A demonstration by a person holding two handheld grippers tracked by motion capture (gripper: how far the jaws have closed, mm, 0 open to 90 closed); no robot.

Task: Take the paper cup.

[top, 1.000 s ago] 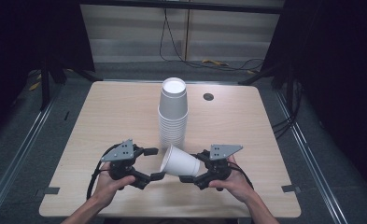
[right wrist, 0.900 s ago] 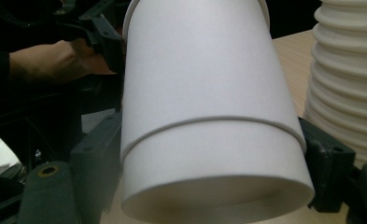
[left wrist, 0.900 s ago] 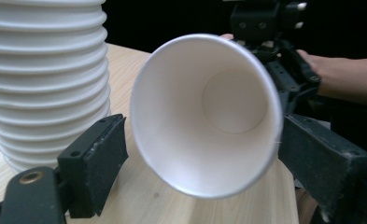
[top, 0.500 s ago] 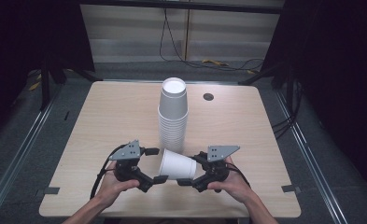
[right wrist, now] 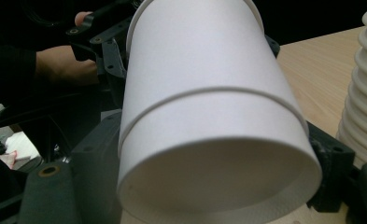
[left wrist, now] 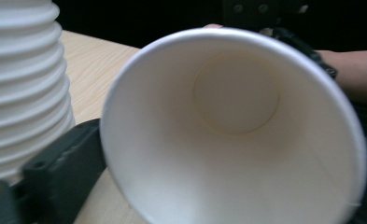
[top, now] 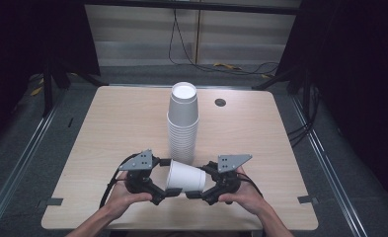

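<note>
Overhead light is falling on the pale desk [top: 107,133] while the surroundings are sinking into near black. The tall cup stack [top: 182,123] is casting only a faint, soft shadow. In the left gripper view, the held cup [left wrist: 237,135] is glowing softly and its near rim is blurring, with the stack beside it out of focus. In the right gripper view, the cup's wall is looking evenly lit, the background lying dark and soft.
</note>
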